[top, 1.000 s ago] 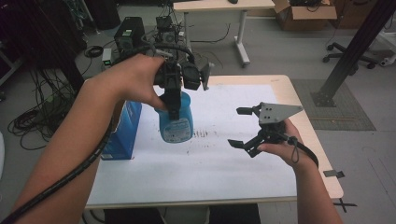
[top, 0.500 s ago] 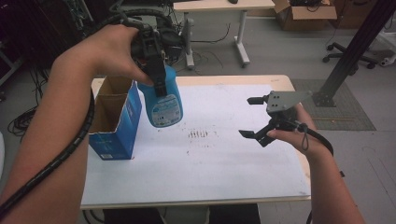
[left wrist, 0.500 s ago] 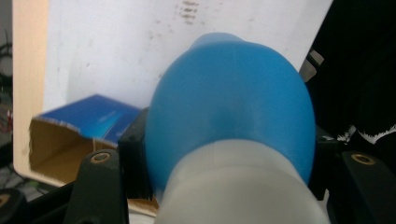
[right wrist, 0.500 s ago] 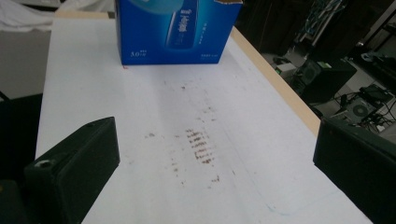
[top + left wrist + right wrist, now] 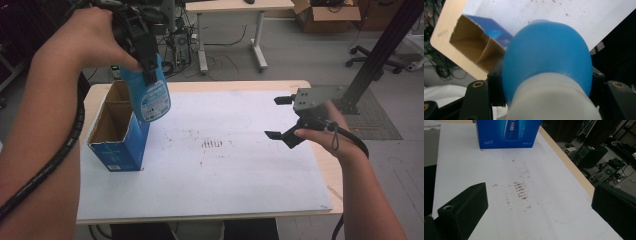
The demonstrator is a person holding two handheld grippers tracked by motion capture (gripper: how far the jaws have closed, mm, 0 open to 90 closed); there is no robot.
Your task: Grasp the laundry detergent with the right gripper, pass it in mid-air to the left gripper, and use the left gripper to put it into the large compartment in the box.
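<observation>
White sheeting covers the tabletop (image 5: 235, 185), marked near its middle by a patch of brown scuffs (image 5: 212, 144); beyond its far edge stand another desk, cables and equipment on the floor. Your left gripper (image 5: 142, 47) is clamped on the neck of a blue bottle (image 5: 152, 97), which hangs clear of the surface, its base tilted and just over the right wall of the open blue carton (image 5: 117, 150) at the left of the tabletop. In the left gripper view the bottle's shoulder (image 5: 549, 57) sits pinched between both jaws, with the carton's open compartments (image 5: 474, 47) below and to one side. Judged from this, the lift is complete and the carry nearly so; lining the bottle up over a compartment, lowering it and letting go remain. Your right gripper (image 5: 282, 117) is held above the right side of the tabletop, jaws spread wide and holding nothing, well apart from the carton. Obstructions: the carton's cardboard divider and its right wall lie directly under the bottle and could catch its base if you descend off-centre. Nothing else on the tabletop stands between bottle and carton.
</observation>
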